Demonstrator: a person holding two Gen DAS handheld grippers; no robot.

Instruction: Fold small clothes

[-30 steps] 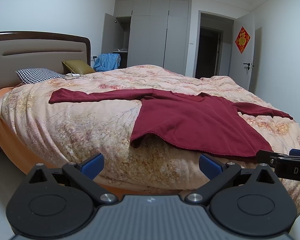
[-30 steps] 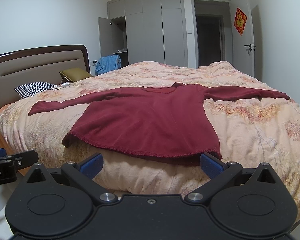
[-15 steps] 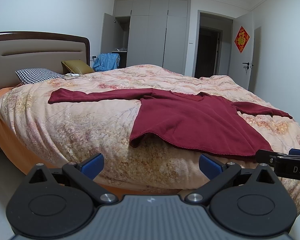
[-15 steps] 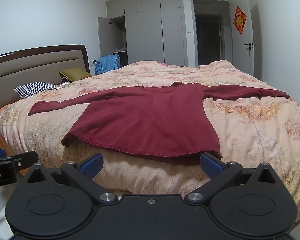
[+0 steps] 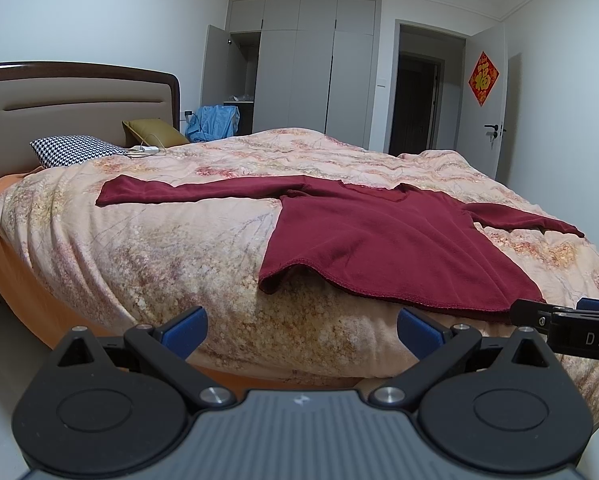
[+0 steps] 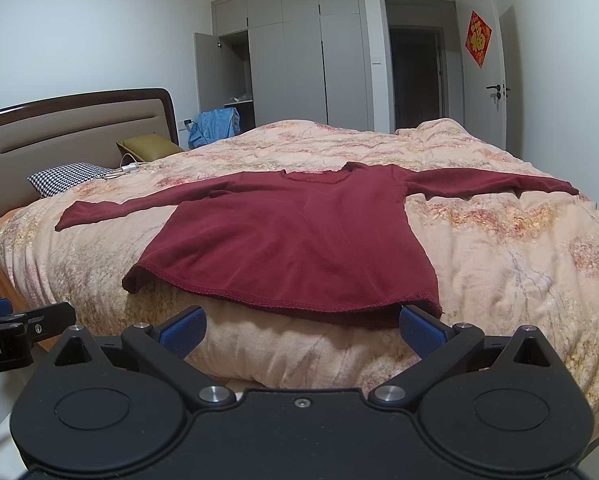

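Dark red long-sleeved top [image 6: 299, 240] spread flat on the bed [image 6: 499, 264], both grippers held off its near edge.

The top lies face-up across the floral quilt with sleeves stretched out to either side, neckline toward the far side of the bed and hem draped just over the near edge. The right gripper [image 6: 301, 330] hangs directly below and in front of that hem, jaws spread wide, holding nothing and not touching the cloth. The left gripper [image 5: 301, 330], also wide open and empty, sits in front of the bed edge off the hem's left corner, apart from the fabric.
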